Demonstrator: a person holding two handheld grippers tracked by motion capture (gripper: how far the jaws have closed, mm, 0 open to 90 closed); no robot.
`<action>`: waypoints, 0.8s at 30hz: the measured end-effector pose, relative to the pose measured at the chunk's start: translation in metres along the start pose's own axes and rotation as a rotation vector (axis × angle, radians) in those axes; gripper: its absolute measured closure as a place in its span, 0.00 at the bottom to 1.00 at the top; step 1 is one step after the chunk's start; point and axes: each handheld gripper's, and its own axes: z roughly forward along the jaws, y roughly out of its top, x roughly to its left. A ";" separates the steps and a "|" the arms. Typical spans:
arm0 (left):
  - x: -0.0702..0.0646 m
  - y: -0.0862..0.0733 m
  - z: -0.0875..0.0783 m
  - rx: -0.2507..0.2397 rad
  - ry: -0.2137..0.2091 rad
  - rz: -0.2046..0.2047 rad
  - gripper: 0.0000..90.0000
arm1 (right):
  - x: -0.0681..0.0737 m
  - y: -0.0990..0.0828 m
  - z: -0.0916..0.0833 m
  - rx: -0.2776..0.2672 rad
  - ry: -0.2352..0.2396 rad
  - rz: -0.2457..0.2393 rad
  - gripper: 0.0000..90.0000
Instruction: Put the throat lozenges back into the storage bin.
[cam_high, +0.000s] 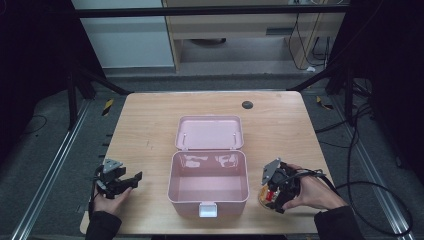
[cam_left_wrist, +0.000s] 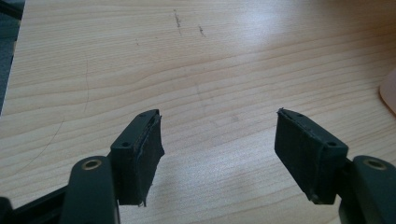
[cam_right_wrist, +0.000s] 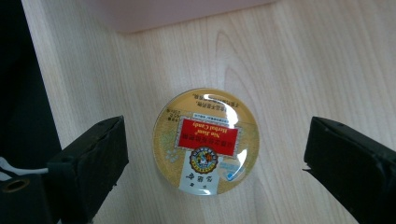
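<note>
A round gold candy tin (cam_right_wrist: 205, 141) with a red label lies flat on the wooden table, just right of the open pink box (cam_high: 172, 181). My right gripper (cam_right_wrist: 217, 122) hangs over it, open, one jaw on each side of the tin with a gap on both sides. In the high view the tin (cam_high: 263, 196) peeks out from under that gripper (cam_high: 272, 199) near the front right edge. My left gripper (cam_high: 131, 181) is open left of the box, and its jaws (cam_left_wrist: 217, 114) have only bare wood between them.
The box is empty inside, with its lid (cam_high: 210, 132) folded back flat and a white latch (cam_high: 208, 210) at the front. Its pink wall (cam_right_wrist: 177, 11) runs just beyond the tin. A small dark disc (cam_high: 247, 104) sits near the table's far edge.
</note>
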 end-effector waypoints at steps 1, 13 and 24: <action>0.000 0.000 0.000 0.001 0.000 0.000 0.35 | 0.000 0.000 0.001 0.007 0.003 -0.010 0.07; 0.000 0.000 0.001 0.002 -0.001 0.003 0.35 | 0.000 -0.001 0.011 0.032 0.035 -0.037 0.08; 0.000 0.000 0.001 0.001 0.000 0.003 0.35 | -0.004 -0.007 0.025 0.064 0.066 -0.052 0.08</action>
